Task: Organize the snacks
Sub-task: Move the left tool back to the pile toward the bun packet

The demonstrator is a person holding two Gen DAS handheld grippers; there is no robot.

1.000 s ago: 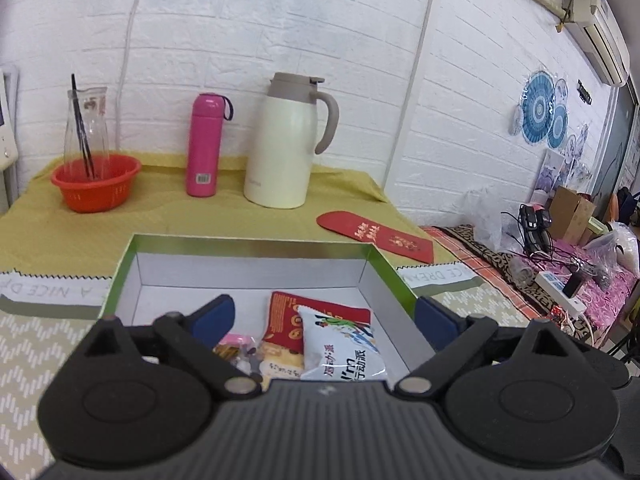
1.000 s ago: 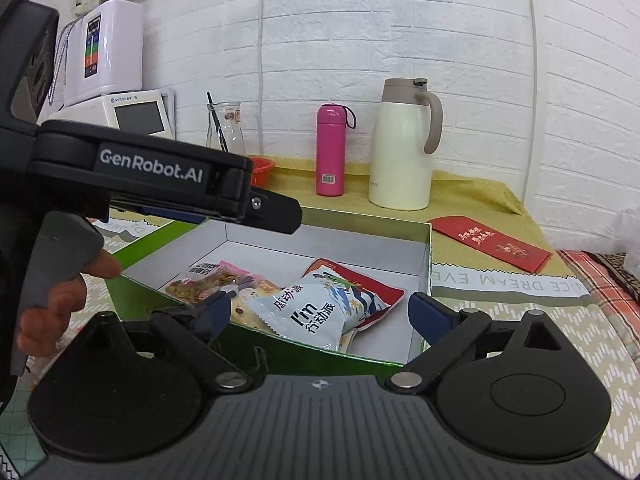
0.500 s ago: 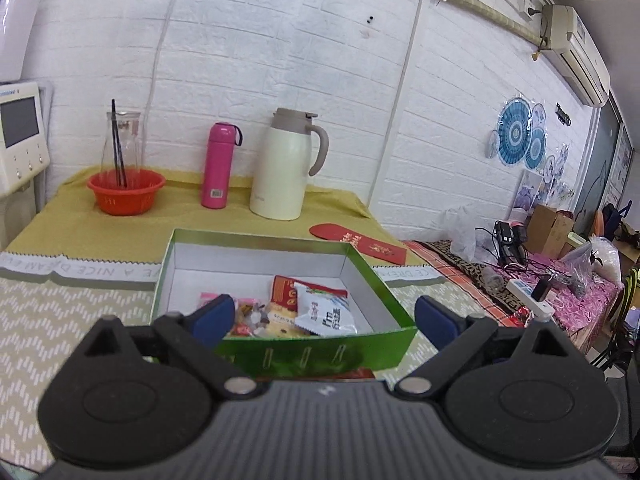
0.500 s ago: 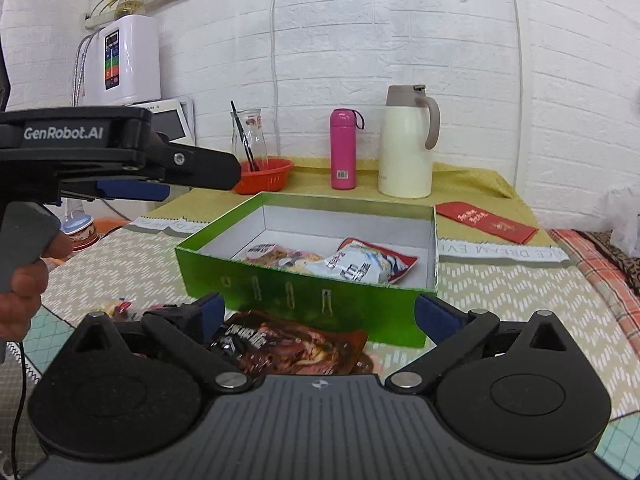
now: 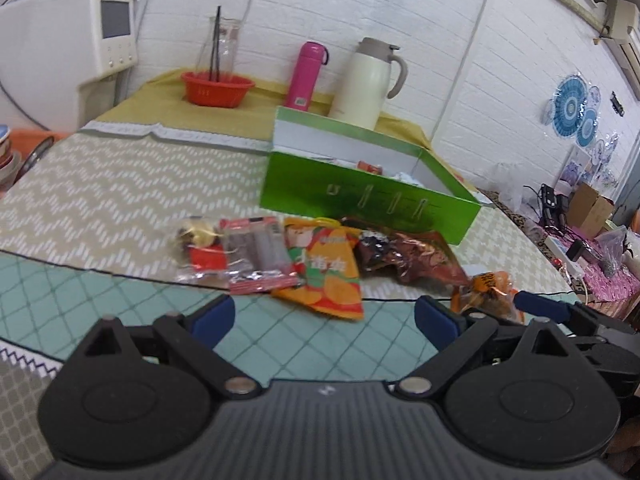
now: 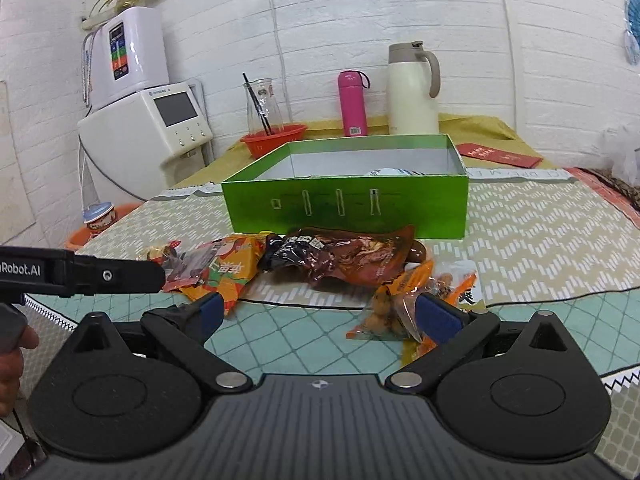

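A green box stands open on the table with a few snack packets inside, mostly hidden by its front wall. Loose snacks lie in a row in front of it: a small clear packet, a red-edged packet, an orange packet, a brown packet and an orange nut packet. My left gripper hangs open just short of the orange packet. My right gripper is open, its right finger beside the nut packet.
At the back stand a cream jug, a pink bottle and a red basket holding a glass carafe. A red envelope lies at the back right. A white appliance is beyond the table's left edge.
Both grippers have drawn back from over the box to the near side of the table and dropped lower. The loose snacks in front of the box have come into view.
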